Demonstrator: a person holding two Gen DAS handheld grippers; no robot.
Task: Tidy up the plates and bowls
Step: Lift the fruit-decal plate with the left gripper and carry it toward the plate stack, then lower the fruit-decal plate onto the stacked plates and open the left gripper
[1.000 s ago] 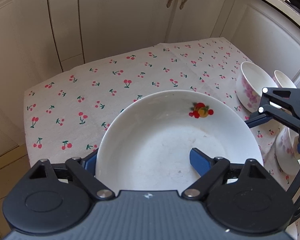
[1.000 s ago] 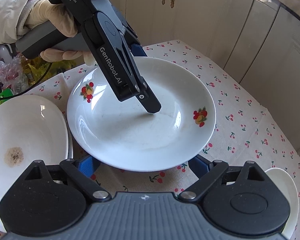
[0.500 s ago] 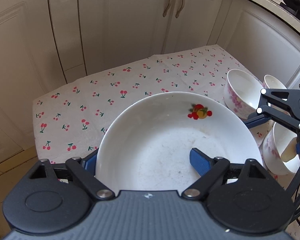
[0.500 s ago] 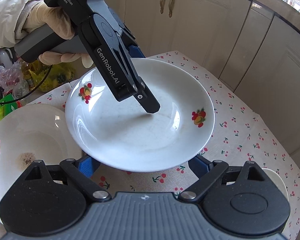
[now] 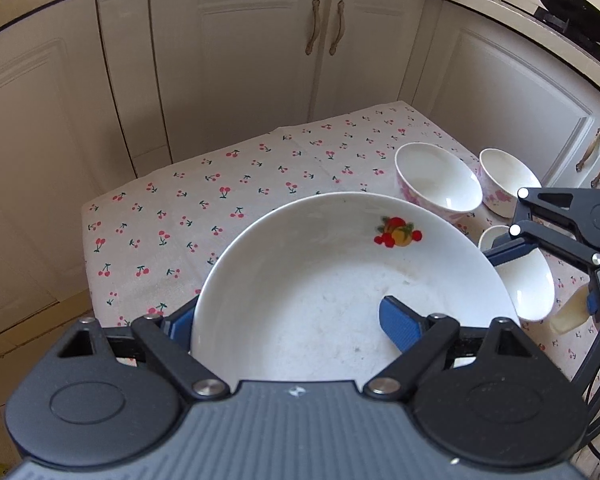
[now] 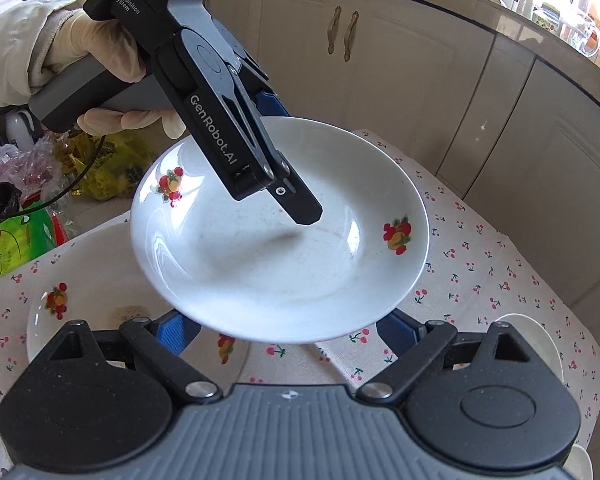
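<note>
My left claw (image 5: 288, 316) is clamped on the rim of the fruit-printed plate (image 5: 320, 280), one finger above and one beneath, holding it in the air above the cherry cloth (image 5: 220, 200); my right claw (image 6: 286, 330) stands wide under its near edge, gripping nothing; a soiled plate (image 6: 80, 312) lies below, three bowls (image 5: 438, 186) stand loose; I'd say little is organized yet.

Mounted close behind each gripper, angled steeply down; facing pale kitchen cabinets (image 5: 236, 80); sharing the white fruit-printed ceramic plate (image 5: 324, 280) and cherry-print tablecloth (image 6: 480, 280).
</note>
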